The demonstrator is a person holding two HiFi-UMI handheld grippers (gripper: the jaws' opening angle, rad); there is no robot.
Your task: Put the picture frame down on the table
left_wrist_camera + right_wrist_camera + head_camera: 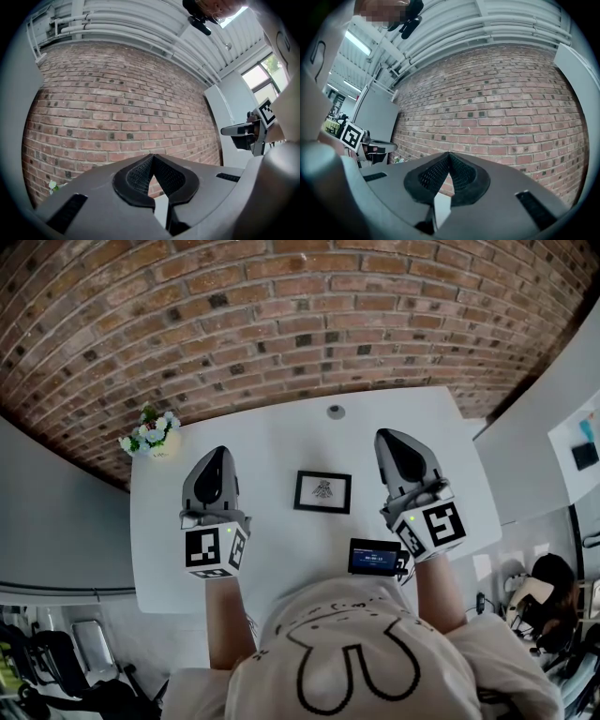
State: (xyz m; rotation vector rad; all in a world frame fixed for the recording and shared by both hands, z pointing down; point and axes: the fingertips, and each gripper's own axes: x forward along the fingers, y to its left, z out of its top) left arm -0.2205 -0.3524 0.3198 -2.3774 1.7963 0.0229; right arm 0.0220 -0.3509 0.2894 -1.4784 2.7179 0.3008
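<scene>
A small black picture frame (322,491) with a white mat lies flat on the white table (272,442), midway between my two grippers. My left gripper (218,457) hovers to the frame's left, jaws shut with nothing in them; in the left gripper view its tips (152,157) meet and point at the brick wall. My right gripper (392,439) is to the frame's right, also shut and empty, its tips (448,154) touching. Neither gripper touches the frame.
A small pot of white flowers (152,432) stands at the table's far left corner. A round grey disc (336,412) sits near the far edge. A dark device with a lit screen (375,557) rests at the near edge. Brick wall (281,324) behind.
</scene>
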